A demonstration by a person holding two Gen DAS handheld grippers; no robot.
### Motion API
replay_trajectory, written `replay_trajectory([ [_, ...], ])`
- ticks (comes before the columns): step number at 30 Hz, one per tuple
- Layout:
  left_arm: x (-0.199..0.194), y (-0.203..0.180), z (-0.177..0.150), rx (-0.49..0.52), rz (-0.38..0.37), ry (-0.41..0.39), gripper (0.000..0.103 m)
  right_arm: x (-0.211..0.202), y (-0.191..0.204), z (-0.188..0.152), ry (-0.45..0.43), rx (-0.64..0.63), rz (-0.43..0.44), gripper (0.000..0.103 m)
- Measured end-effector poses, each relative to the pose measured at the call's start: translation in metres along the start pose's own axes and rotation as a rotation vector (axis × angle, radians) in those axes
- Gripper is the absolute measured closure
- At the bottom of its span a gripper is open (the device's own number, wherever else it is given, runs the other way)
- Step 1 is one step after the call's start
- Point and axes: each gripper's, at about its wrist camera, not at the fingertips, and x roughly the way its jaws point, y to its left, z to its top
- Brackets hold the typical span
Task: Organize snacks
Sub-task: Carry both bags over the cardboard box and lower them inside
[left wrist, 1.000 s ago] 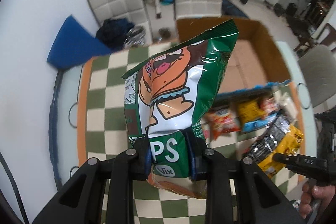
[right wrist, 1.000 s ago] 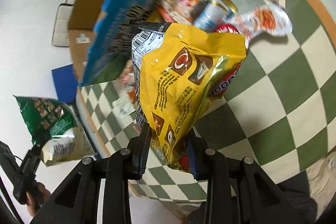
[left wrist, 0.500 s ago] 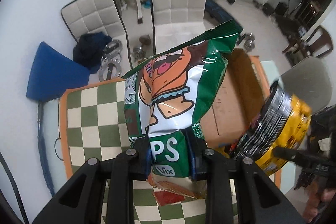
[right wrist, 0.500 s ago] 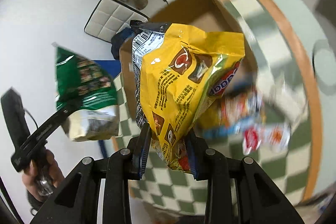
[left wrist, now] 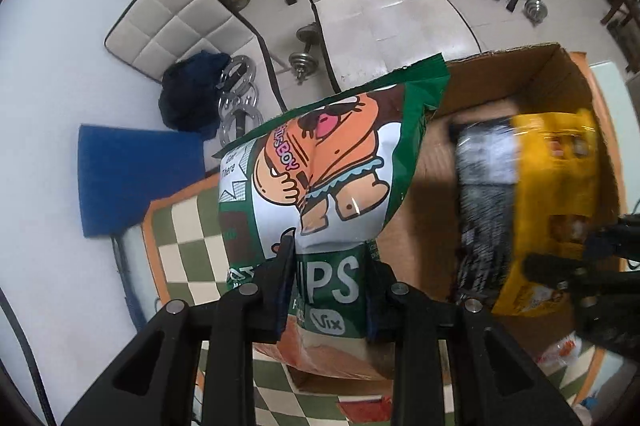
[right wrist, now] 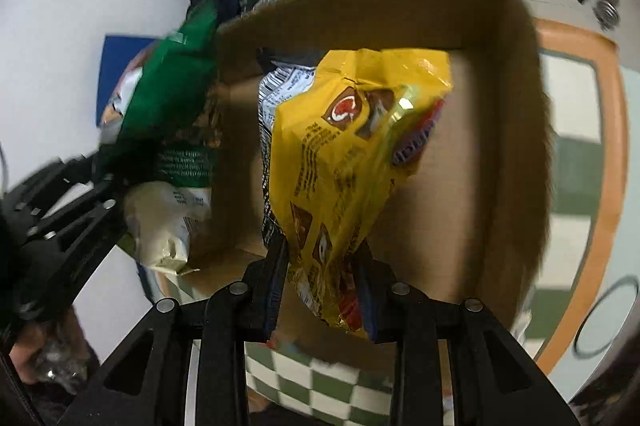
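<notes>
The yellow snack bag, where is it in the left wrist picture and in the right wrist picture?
Left wrist view: yellow snack bag at far right, blurred, over the cardboard box.
Right wrist view: centre, clamped in the right gripper, in front of the box's opening.
Shared landmark: the cardboard box.

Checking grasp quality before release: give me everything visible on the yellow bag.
The yellow bag is a glossy, crinkled foil snack pack with brown and red print, plus a black-and-white barcode panel along one side. The right gripper is shut on its lower end, so it stands up from the jaws, leaning slightly. It hangs over the open cardboard box, apparently touching nothing but the fingers. In the left wrist view it is motion-blurred.
</notes>
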Motion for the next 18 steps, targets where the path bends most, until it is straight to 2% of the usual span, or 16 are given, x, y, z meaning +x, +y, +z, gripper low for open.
replay_trajectory([
  [4,0.008,-0.012,0.009,0.015,0.038,0.019,0.078,0.007,-0.009,0.018,0.025,-0.023,0.007,0.071],
  [5,0.01,-0.015,0.011,0.017,0.047,0.019,0.078,0.007,-0.01,0.02,0.029,-0.027,0.011,0.075],
  [9,0.013,-0.028,0.008,0.038,0.097,0.016,0.078,0.013,-0.02,0.022,0.038,-0.037,0.0,0.075],
  [14,0.02,-0.05,0.005,0.085,0.179,0.008,0.078,0.025,-0.031,0.016,0.037,0.005,0.014,0.075],
  [18,0.028,-0.066,0.003,0.09,0.184,0.021,0.078,0.024,-0.039,0.011,0.014,0.017,0.03,0.075],
])
